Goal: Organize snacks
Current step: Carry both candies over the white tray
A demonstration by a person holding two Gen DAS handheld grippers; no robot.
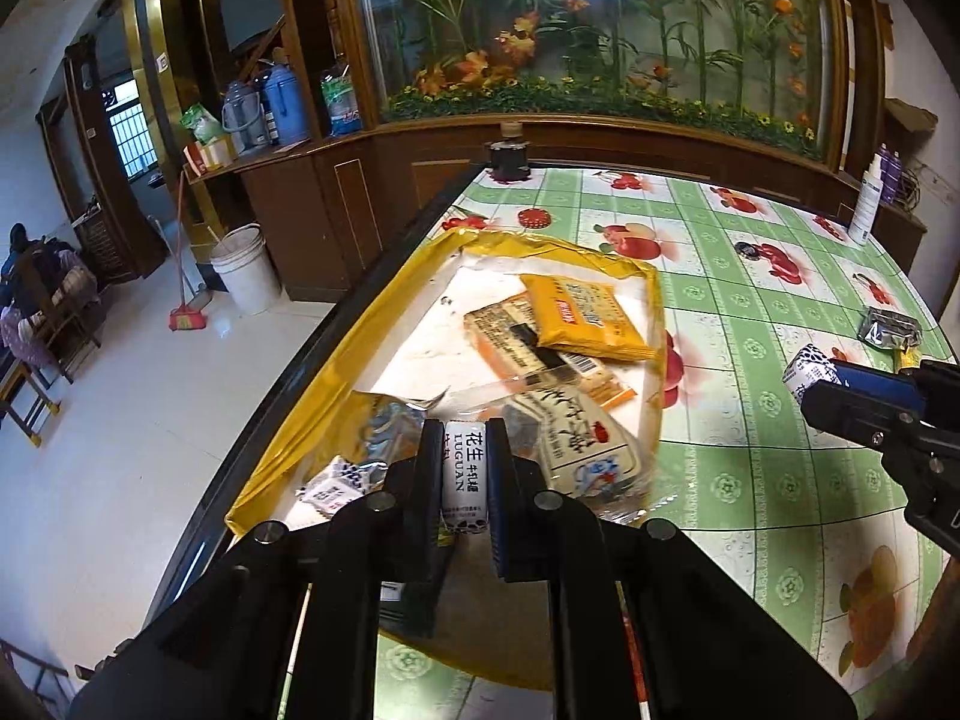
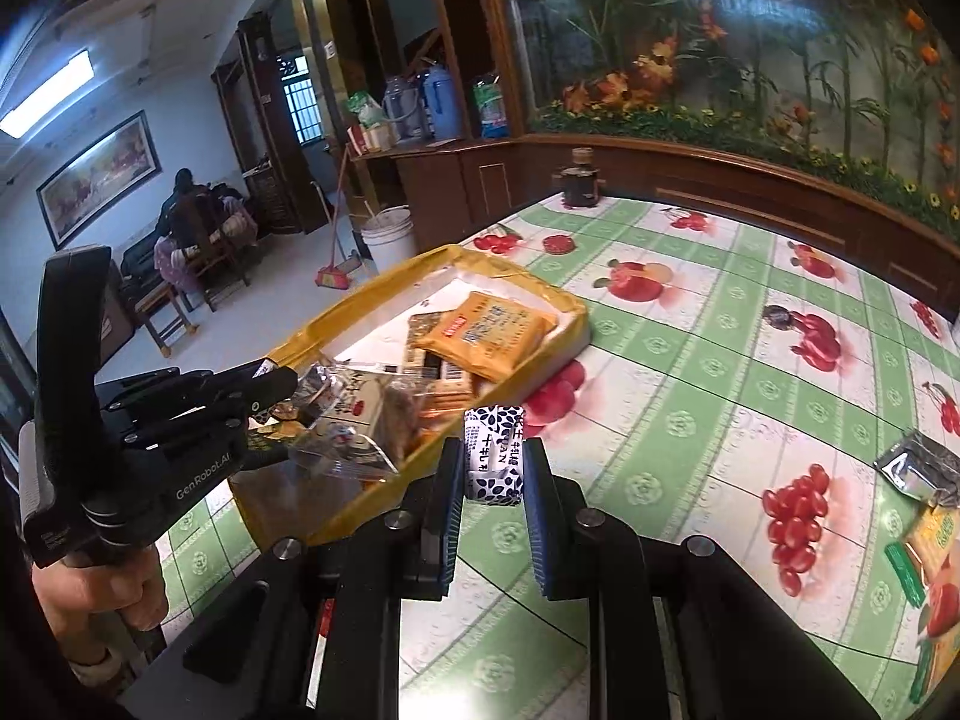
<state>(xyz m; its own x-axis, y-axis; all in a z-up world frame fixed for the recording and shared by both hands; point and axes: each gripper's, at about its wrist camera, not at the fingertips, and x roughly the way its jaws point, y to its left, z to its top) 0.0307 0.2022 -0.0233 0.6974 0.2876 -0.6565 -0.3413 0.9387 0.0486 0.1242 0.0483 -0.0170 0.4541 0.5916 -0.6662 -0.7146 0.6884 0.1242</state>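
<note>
Two wrapped candies are held at once, one in each gripper. The left gripper (image 1: 463, 480) is closed on a white nougat candy (image 1: 463, 483), pinched upright between its fingers (image 1: 429, 468) directly above the near end of the yellow tray (image 1: 336, 354), where a small white candy (image 1: 333, 483), a clear packet (image 1: 576, 438) and an orange biscuit pack (image 1: 585, 318) already lie. The right gripper (image 2: 493, 468) is closed on a blue-patterned candy (image 2: 495, 459), held over the table (image 2: 690, 360) just beside the tray's near corner. For a clean drop, the left candy is best lowered close to the tray floor before release, aimed at the bare patch beside the small white candy rather than on the slippery clear packet. The right gripper is better kept back until the left is clear, since both would crowd the same corner. A silver packet (image 2: 918, 465) and a green-edged pack (image 2: 927, 552) lie well apart on the table, not yet collected.
</note>
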